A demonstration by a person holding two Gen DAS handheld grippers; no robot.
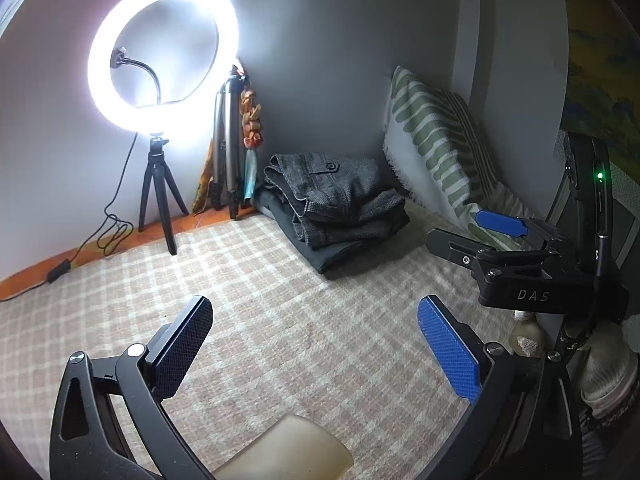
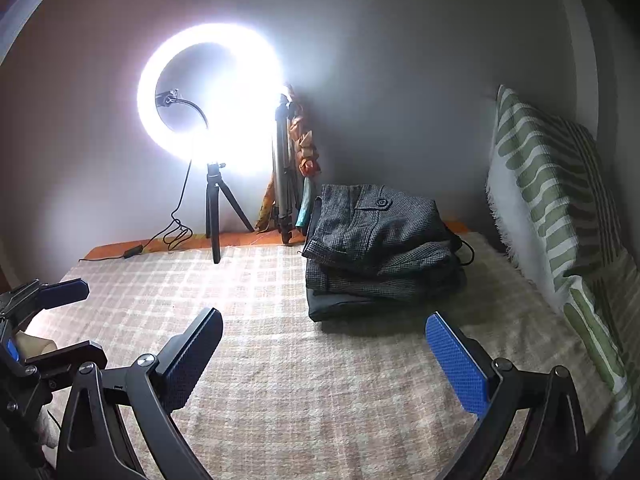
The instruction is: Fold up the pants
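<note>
Both tools hover empty over the checked blanket (image 2: 320,380) of the bed. The left hand-held gripper (image 1: 316,348) has its jaws spread wide, with nothing between them; the right hand-held gripper (image 2: 324,360) is equally wide and empty, close beside the left.

Ahead of both, slightly right of the left one's line and almost straight ahead of the right one, the pants (image 2: 380,248) lie well apart from the fingers, already in a squat folded stack of grey tweed on top of a darker garment (image 2: 340,308). The cloth looks thick, soft and fairly heavy, likely to sag and slide layer on layer; pinching the near folded edge through all its plies seems the safest hold.

Beyond stand the ring light (image 2: 212,100), a folded tripod (image 2: 284,184) and, off to the right, a striped pillow (image 2: 560,200).
</note>
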